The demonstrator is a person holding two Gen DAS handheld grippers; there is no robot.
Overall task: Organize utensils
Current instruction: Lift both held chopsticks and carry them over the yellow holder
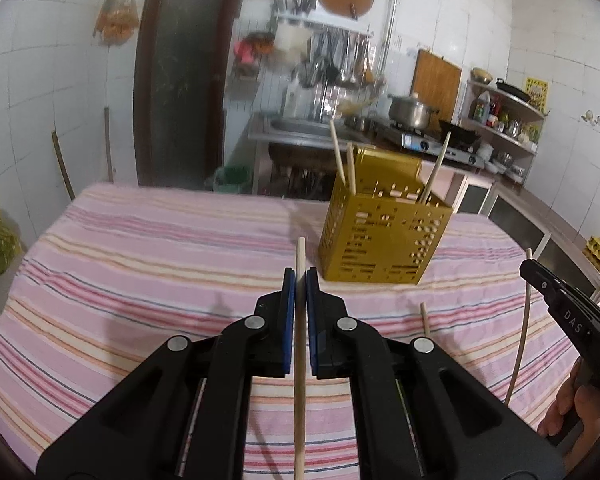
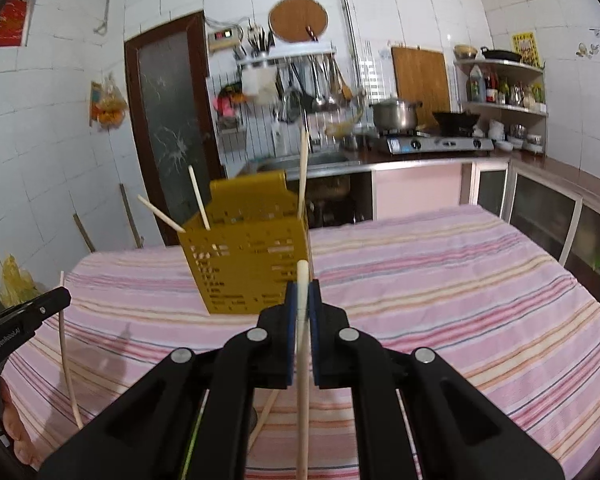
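Left wrist view puts the left gripper (image 1: 300, 276) low and central, its blue pads clamped on a pale wooden chopstick (image 1: 300, 360) that runs near to far straight along the fingers, its far tip poking just past them. The target, a gold perforated metal utensil holder (image 1: 384, 236), stands ahead and slightly right of that tip on the pink striped tablecloth (image 1: 140, 264), with nothing between the two. Three chopsticks already lean out of its open top. For this hand the stick's long axis points over the cloth, not down into the holder, so I judge it must be lifted above the rim and tipped upright before it can drop in. Another loose chopstick (image 1: 425, 318) lies on the cloth just right of the gripper. At the right edge the right gripper (image 1: 536, 274) is closed on its own thin chopstick (image 1: 520, 340).

From the right wrist view the same holder (image 2: 248, 264) sits ahead and to the left, close to the closed right gripper (image 2: 303, 292), whose chopstick (image 2: 303, 380) likewise lies along the fingers. The two hands look about equally near the holder. The leaning sticks crowd its left and far sides; its near right part looks freer. A kitchen counter with a steel pot (image 2: 394, 114) stands far behind.
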